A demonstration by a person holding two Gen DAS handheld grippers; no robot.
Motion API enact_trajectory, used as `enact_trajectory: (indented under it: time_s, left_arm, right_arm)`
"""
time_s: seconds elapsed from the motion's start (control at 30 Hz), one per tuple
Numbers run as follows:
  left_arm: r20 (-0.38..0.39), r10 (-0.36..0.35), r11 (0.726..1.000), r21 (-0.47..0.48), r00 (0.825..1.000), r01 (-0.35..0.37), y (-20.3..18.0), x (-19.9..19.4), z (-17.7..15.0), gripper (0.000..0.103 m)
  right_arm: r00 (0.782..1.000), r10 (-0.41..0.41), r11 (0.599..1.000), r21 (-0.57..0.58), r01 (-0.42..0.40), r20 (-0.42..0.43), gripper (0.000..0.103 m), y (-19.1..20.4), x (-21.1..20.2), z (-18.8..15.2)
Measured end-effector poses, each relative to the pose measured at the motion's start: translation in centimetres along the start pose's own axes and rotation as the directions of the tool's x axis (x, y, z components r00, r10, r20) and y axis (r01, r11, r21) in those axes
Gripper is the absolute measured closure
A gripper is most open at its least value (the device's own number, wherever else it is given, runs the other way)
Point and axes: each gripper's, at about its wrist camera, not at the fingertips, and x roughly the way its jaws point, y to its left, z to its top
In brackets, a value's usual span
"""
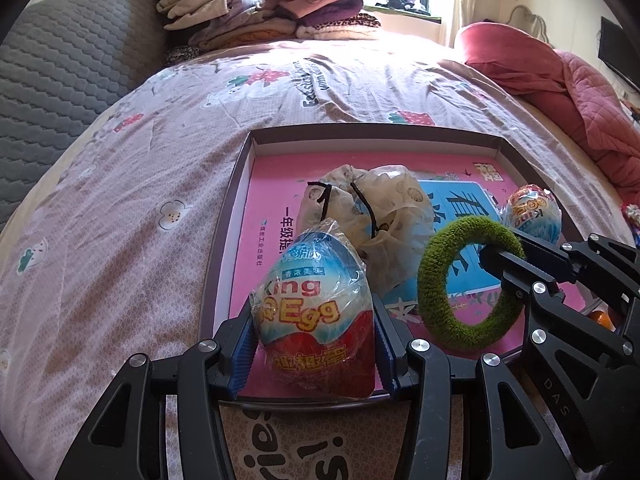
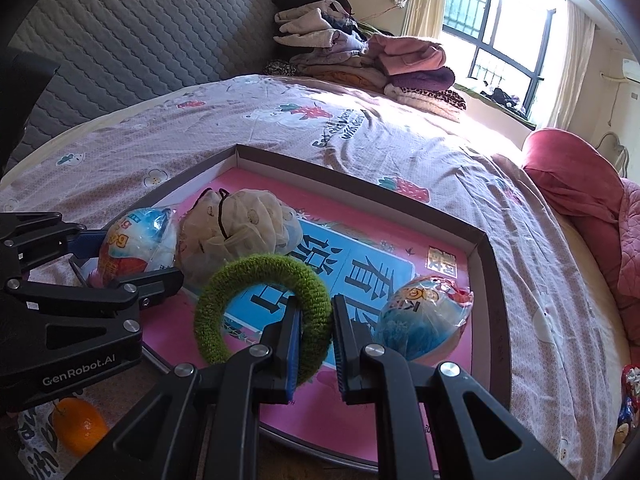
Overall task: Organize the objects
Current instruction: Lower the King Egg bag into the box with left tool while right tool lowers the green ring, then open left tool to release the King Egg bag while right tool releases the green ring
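Left wrist view: left gripper (image 1: pixel 316 344) clamped on a wrapped King Egg (image 1: pixel 316 312), blue pads pressing both its sides, over the near left corner of the shallow box tray (image 1: pixel 224 232) on the bed (image 1: pixel 120 208). Just behind the egg, a cream mesh scrunchie (image 1: pixel 372 216) lying on the tray's pink floor. To the right, right gripper (image 1: pixel 500 258) pinching the green fuzzy ring (image 1: pixel 464 280), ring standing upright. Second wrapped egg (image 1: pixel 532 212) near the tray's right edge

Right wrist view: right gripper (image 2: pixel 316 336) closed tight on the green fuzzy ring (image 2: pixel 260 312), band squeezed between the pads, above the tray's near edge. Second wrapped egg (image 2: pixel 424 320) lying just right of it. Left gripper (image 2: pixel 120 256) at the left edge, gripping the King Egg (image 2: pixel 136 244). An orange (image 2: pixel 78 426) outside the tray, bottom left
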Motion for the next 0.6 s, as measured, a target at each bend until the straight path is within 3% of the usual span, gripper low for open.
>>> enact_trajectory:
  time_s: [0.43,0.6]
  left_arm:
    - [-0.018,0.005,1.0,0.002,1.0,-0.005,-0.2,0.1,-0.3,0.05]
    - [-0.018,-0.009,1.0,-0.005,1.0,0.009,-0.2,-0.1,-0.4,0.044]
  right_arm:
    - [1.0,0.008,0.999,0.048,-0.007,-0.007,0.087,-0.9,-0.2,0.2]
    - [1.0,-0.011,0.999,0.053,0.011,-0.002,0.08,-1.2,-0.4,0.2]
